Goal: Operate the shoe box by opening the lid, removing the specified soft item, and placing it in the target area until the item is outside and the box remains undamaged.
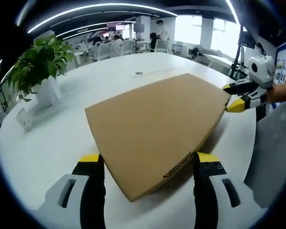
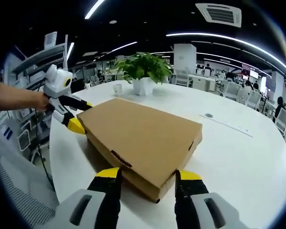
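Left gripper (image 1: 149, 160): jaws wide, straddling near corner of shoe box (image 1: 157, 126); right gripper (image 2: 147, 177): jaws wide astride opposite corner; box flat on white table (image 1: 57, 133), lid shut; step judged: opening; next, lift lid edge gently

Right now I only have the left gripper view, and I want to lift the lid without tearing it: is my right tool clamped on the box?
Observer: No. The right tool is open, its jaws on either side of the box's near corner.
Operator: Any opening on that side?
Observer: Yes, a short dark slot in the edge just above the tool.
Operator: And my left tool from there?
Observer: The left tool sits open at the far corner, with a hand holding it.
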Demonstrator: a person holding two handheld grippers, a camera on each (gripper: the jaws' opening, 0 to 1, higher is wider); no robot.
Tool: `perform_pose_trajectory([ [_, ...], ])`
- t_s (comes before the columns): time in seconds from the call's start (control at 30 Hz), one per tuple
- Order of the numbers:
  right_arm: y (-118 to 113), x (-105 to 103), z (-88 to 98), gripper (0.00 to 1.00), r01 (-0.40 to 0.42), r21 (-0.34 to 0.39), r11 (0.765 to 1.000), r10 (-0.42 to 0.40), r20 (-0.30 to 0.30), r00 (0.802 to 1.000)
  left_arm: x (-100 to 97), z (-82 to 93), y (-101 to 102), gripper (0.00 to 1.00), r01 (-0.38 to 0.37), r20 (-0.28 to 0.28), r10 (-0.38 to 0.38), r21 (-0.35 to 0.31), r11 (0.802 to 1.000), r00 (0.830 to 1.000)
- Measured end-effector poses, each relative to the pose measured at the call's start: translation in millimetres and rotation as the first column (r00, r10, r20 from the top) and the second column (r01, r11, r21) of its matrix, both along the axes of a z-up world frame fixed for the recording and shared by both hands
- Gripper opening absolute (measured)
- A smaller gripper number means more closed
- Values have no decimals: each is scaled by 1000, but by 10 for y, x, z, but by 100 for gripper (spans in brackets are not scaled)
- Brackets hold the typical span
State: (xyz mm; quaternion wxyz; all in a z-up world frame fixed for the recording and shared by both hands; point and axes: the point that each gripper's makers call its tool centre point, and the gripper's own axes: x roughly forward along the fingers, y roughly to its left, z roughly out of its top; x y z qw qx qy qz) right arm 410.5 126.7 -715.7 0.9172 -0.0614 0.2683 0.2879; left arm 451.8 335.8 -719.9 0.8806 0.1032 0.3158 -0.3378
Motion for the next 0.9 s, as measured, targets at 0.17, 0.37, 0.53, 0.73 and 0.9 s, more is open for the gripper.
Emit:
perform_pose_trajectory([
  [0.17,54,-64,3,40,1,6,1000,-1,1,1000,-107,25,18,75,1,-2,-1,-1,1000,1000],
  [0.37,129,-146,15,40,2,14,1000,-2,-3,1000,-191,45,62,75,4,-7,-4,-2,1000,1000],
  [0.53,163,-185,9,40,-4,8,1000,4,5,1000,-234,50,93,75,9,-12,-9,5,1000,1000],
  [0.73,158,-189,42,40,-2,10,1000,1,5,1000,-226,58,102,76,14,-21,-13,7,1000,1000],
  [0.9,154,-189,71,40,-3,13,1000,3,7,1000,-220,84,99,77,10,-21,-10,-3,1000,1000],
])
